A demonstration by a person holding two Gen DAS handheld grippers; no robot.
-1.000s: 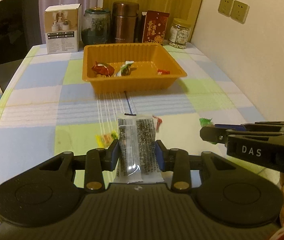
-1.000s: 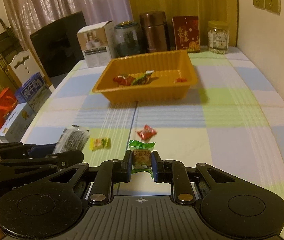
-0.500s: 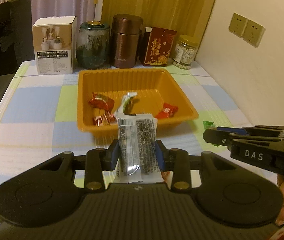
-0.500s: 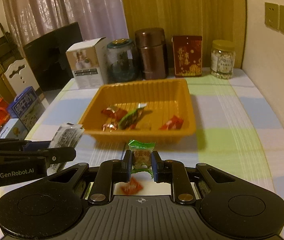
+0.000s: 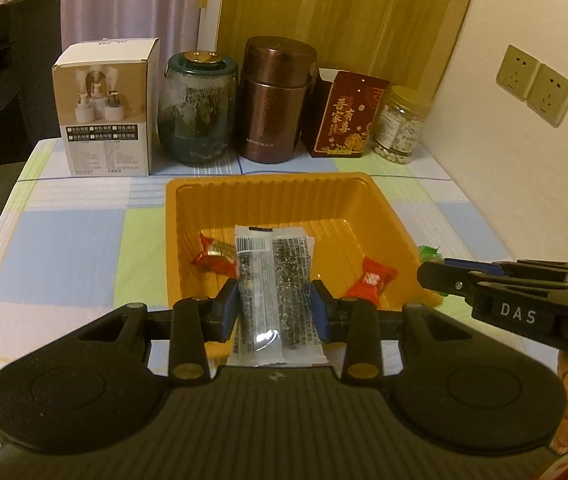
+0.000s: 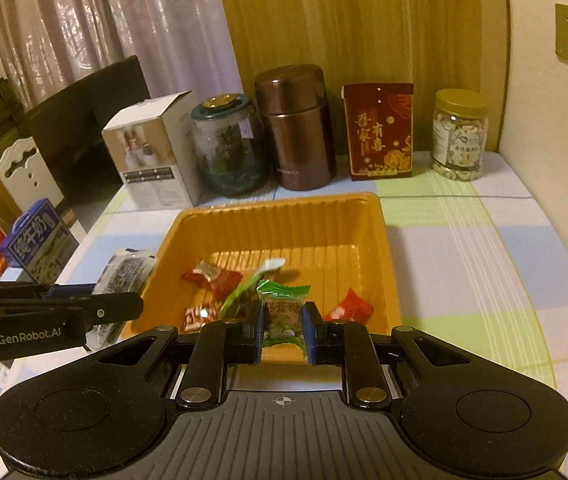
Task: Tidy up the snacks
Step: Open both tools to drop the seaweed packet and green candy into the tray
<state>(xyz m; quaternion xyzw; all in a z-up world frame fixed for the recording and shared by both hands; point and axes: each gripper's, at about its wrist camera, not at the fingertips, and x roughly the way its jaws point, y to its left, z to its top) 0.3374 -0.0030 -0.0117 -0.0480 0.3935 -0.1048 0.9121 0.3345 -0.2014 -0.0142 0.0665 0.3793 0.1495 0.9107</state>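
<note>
My left gripper is shut on a clear packet of dark seaweed, held upright over the near rim of the orange tray. The same seaweed packet shows at the tray's left side in the right wrist view. My right gripper is shut on a green-wrapped candy above the near part of the orange tray. Red-wrapped candies and a green-white wrapper lie inside the tray. From the left wrist view the right gripper hangs at the tray's right edge.
Along the far table edge stand a white box, a glass jar, a brown canister, a red box and a nut jar. The wall with sockets runs along the right. A dark chair stands at left.
Both grippers moved forward along the table with their snacks and now hang over the near part of the orange tray. The loose candies on the cloth have dropped out of view.
</note>
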